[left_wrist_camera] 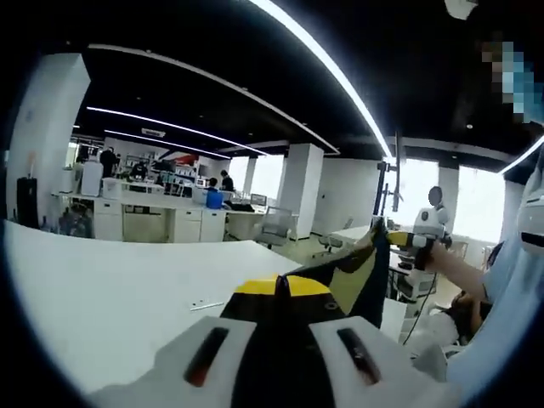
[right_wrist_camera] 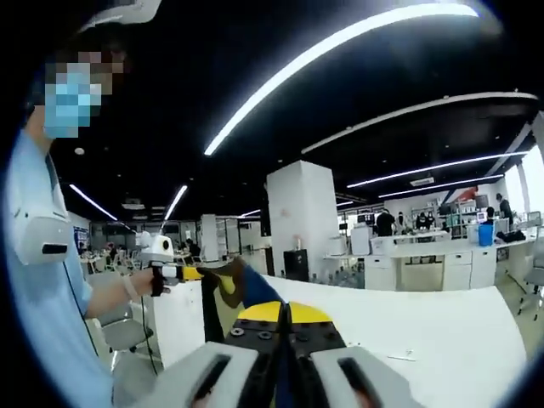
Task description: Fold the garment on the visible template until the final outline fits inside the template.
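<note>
Two grippers, the left gripper [left_wrist_camera: 282, 333] and the right gripper [right_wrist_camera: 283, 355], are clenching the black-and-yellow garment [left_wrist_camera: 293, 297] in their jaws, stretching it in the air above the white worktop [left_wrist_camera: 102, 297].

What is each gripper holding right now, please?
Left gripper: shut on the black and yellow garment.
Right gripper: shut on the same garment.

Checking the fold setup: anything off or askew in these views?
Yes. The garment is held up in the air between both grippers, off the white table, so it hangs slack rather than flat. No template can be made out on the table.
</note>
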Demonstrator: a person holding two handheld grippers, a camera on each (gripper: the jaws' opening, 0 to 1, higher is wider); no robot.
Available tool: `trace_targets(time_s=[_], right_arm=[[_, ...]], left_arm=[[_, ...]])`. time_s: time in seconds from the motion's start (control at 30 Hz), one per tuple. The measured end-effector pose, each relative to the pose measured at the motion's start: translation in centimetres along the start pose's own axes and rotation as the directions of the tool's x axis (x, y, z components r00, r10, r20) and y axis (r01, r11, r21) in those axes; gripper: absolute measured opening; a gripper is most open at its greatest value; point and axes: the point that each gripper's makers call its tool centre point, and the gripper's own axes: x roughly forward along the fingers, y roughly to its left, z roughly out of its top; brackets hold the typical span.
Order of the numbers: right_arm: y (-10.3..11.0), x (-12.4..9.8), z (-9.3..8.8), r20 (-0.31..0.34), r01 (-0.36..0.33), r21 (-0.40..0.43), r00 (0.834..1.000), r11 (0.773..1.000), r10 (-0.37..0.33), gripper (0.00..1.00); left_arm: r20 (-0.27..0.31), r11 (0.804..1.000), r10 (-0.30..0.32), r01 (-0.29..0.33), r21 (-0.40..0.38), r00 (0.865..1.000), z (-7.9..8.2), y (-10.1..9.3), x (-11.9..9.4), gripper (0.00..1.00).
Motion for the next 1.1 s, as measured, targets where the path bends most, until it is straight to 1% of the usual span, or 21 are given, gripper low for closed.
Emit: trace_targets(time_s=[0.07,0.1,0.17,0.2,0.23,0.27,0.3,0.37,0.4,0.53,0.6,0.67,0.7,0.77,0.87,0.93,0.97,1.0,1.03,1.07,1.1], right_arm=[[-0.8,0.5,-0.6,-0.007,0.005,0.016,1.000,1.000,-0.005,0.00],[-1.4,0.9,-1.3,-0.018,0.010,0.025,1.000,1.000,-0.010,0.00],[-2.4,1.6,-2.5,-0.039,0.028,0.040,0.999,0.999,-0.026,0.00],[-2.6,1.9,-2.9,-0.046,0.033,0.042,0.998,0.999,-0.031,0.00],[-3.0,2.3,-3.4,-0.052,0.036,0.044,0.998,0.998,-0.034,0.00],[-3.5,2.7,-4.1,-0.069,0.048,0.056,0.997,0.997,-0.044,0.00],[-3.9,3.0,-4.6,-0.080,0.050,0.063,0.996,0.997,-0.045,0.00],[-4.7,3.6,-5.6,-0.107,0.061,0.062,0.993,0.996,-0.054,0.00],[-5.5,4.1,-6.7,-0.137,0.073,0.064,0.988,0.995,-0.064,0.00],[-7.1,5.1,-8.1,-0.158,0.083,0.088,0.985,0.993,-0.068,0.00],[-8.2,5.7,-9.4,-0.195,0.102,0.081,0.977,0.991,-0.084,0.00],[-9.4,6.4,-10.6,-0.215,0.116,0.102,0.972,0.988,-0.092,0.00],[-10.2,6.8,-11.4,-0.227,0.117,0.104,0.970,0.988,-0.091,0.00],[-11.5,7.3,-13.0,-0.261,0.141,0.124,0.960,0.982,-0.105,0.00],[-13.6,8.1,-15.1,-0.296,0.165,0.150,0.948,0.975,-0.115,0.00],[-14.8,8.5,-17.2,-0.344,0.189,0.152,0.930,0.970,-0.127,0.00],[-15.3,8.7,-17.9,-0.356,0.192,0.150,0.926,0.970,-0.128,0.00],[-16.0,9.0,-19.0,-0.374,0.208,0.160,0.917,0.965,-0.135,0.00],[-16.4,9.3,-19.7,-0.381,0.213,0.169,0.915,0.962,-0.135,0.00],[-17.2,9.8,-20.5,-0.390,0.215,0.175,0.911,0.961,-0.133,0.00],[-17.7,10.0,-21.2,-0.401,0.224,0.178,0.906,0.958,-0.137,0.00]], left_arm=[[-0.032,1.000,0.007,-0.008,-0.011,0.999,-1.0,0.8,0.5,0.00],[-0.065,1.000,0.013,-0.015,-0.025,0.998,-2.0,1.2,0.8,0.00],[-0.082,1.000,0.016,-0.017,-0.011,0.997,-2.9,1.7,1.4,0.00],[-0.099,0.999,0.029,-0.032,-0.029,0.995,-3.7,2.3,1.8,0.00],[-0.101,0.999,0.028,-0.031,-0.027,0.994,-4.0,2.6,2.1,0.00],[-0.107,0.999,0.034,-0.038,-0.038,0.994,-4.6,3.4,2.6,0.00],[-0.117,0.996,0.040,-0.049,-0.073,0.992,-5.1,3.8,2.8,0.00],[-0.123,0.995,0.049,-0.060,-0.085,0.991,-5.8,4.8,3.4,0.00],[-0.130,0.994,0.050,-0.062,-0.091,0.990,-6.3,5.3,3.9,0.00],[-0.154,0.989,0.064,-0.083,-0.121,0.986,-7.7,7.1,5.3,0.00],[-0.164,0.986,0.066,-0.089,-0.140,0.984,-8.4,8.0,6.3,0.00],[-0.189,0.985,0.070,-0.098,-0.143,0.979,-9.5,9.2,7.5,0.00],[-0.209,0.984,0.079,-0.110,-0.142,0.975,-10.4,10.0,8.2,0.00],[-0.230,0.982,0.071,-0.109,-0.157,0.970,-11.6,10.7,9.2,0.00],[-0.269,0.977,0.075,-0.125,-0.175,0.960,-14.1,12.3,11.1,0.00],[-0.304,0.967,0.079,-0.147,-0.209,0.950,-15.6,13.0,11.8,0.00],[-0.301,0.970,0.076,-0.141,-0.199,0.950,-16.4,13.5,12.6,0.00],[-0.315,0.967,0.080,-0.151,-0.206,0.946,-17.1,13.9,13.0,0.00],[-0.340,0.961,0.079,-0.163,-0.225,0.937,-18.3,14.5,13.5,0.00],[-0.342,0.961,0.082,-0.165,-0.221,0.936,-18.8,14.9,14.0,0.00],[-0.356,0.959,0.084,-0.173,-0.226,0.931,-19.7,15.5,14.6,0.00]])
